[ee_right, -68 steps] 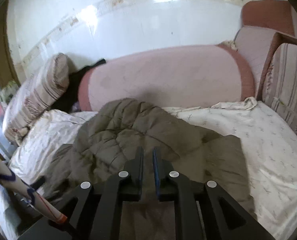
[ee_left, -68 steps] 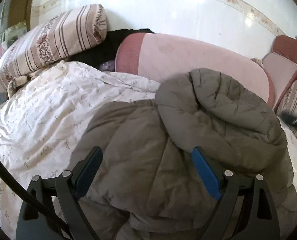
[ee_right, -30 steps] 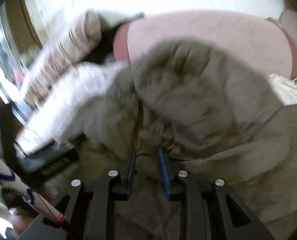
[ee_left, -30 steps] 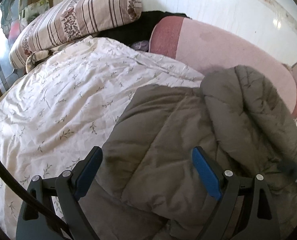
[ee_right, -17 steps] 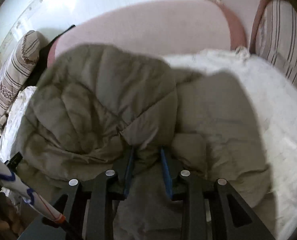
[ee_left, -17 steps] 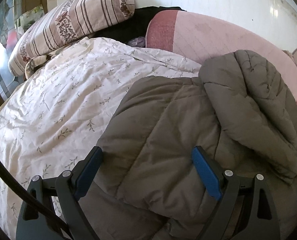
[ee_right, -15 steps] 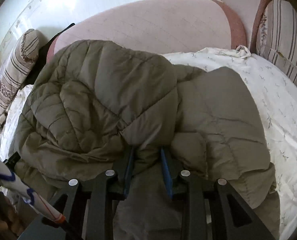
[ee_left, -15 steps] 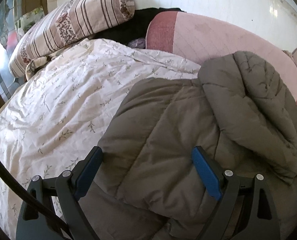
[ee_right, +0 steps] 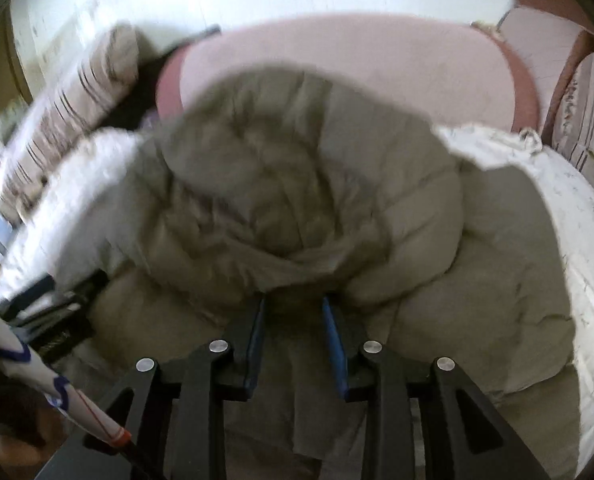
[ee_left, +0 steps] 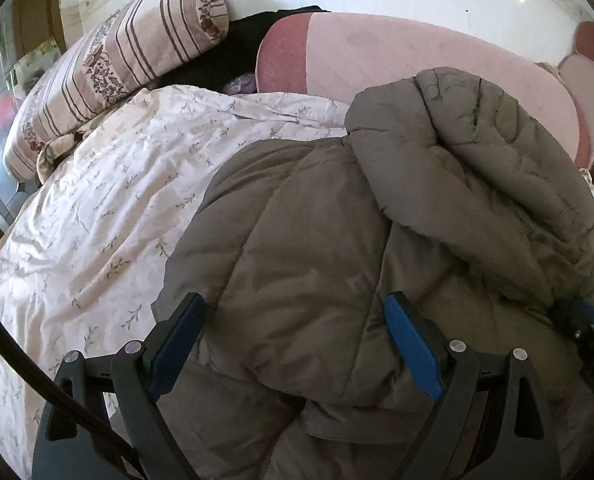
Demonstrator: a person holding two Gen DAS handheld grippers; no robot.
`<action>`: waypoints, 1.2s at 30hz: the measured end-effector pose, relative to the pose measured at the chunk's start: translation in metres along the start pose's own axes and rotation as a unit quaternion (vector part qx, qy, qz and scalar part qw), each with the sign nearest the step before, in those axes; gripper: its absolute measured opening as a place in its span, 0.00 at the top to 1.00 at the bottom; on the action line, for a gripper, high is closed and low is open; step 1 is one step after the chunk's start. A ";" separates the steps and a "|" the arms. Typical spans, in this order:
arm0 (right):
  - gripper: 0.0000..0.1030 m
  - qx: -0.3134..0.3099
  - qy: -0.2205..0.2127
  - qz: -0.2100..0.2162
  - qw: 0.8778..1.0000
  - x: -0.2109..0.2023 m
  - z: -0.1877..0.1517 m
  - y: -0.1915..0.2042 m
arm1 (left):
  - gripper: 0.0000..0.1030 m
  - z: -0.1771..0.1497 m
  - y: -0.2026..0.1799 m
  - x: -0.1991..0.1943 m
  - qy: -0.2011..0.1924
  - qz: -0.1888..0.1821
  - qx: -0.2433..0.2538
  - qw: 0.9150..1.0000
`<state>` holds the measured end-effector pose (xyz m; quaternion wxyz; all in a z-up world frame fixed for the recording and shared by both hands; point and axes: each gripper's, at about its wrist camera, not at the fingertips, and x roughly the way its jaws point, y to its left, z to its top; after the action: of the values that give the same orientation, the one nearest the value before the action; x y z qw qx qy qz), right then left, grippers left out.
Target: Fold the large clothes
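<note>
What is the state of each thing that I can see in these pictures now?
Puffer jacket: partly folded, top part doubled over the body, lying on the bedsheet.
Bedsheet: spread out, wrinkled.
Striped pillow: lying against the wall.
Left gripper: open wide, over the jacket.
Right gripper: jaws parted, blurred.

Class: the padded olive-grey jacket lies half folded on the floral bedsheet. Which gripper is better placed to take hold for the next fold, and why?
Probably the left gripper. Its jaws stand wide open over the flat, unfolded panel of the padded olive-grey jacket, beside its edge on the floral bedsheet. The right gripper sits partly open at the bunched fold, in a blurred view.
</note>
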<state>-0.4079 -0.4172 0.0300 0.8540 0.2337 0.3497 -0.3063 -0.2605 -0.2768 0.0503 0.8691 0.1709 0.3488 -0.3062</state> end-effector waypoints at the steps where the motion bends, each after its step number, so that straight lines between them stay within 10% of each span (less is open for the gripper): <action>1: 0.69 0.007 0.007 0.000 1.000 0.003 -0.002 -0.002 | 0.12 0.000 0.000 -0.003 0.000 0.001 0.003 1.000; 8: 0.52 0.034 -0.036 0.029 0.998 -0.073 -0.014 0.008 | 0.12 -0.003 0.010 -0.060 -0.040 -0.025 -0.012 0.999; 19: 0.45 0.056 -0.022 0.022 0.998 -0.169 -0.150 -0.001 | 0.12 -0.107 0.034 -0.160 -0.051 -0.048 0.038 0.997; 28: 0.36 0.029 0.029 -0.030 0.999 -0.169 -0.226 0.002 | 0.11 -0.203 0.064 -0.149 0.047 0.006 0.053 0.997; 36: 0.25 0.003 0.014 -0.062 0.998 -0.163 -0.236 0.002 | 0.08 -0.214 0.052 -0.147 0.001 0.047 0.086 0.995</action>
<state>-0.6062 -0.2130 -0.0017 0.8278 0.2179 0.3744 -0.3566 -0.4178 -0.0678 0.0099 0.8644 0.2615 0.3137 -0.2933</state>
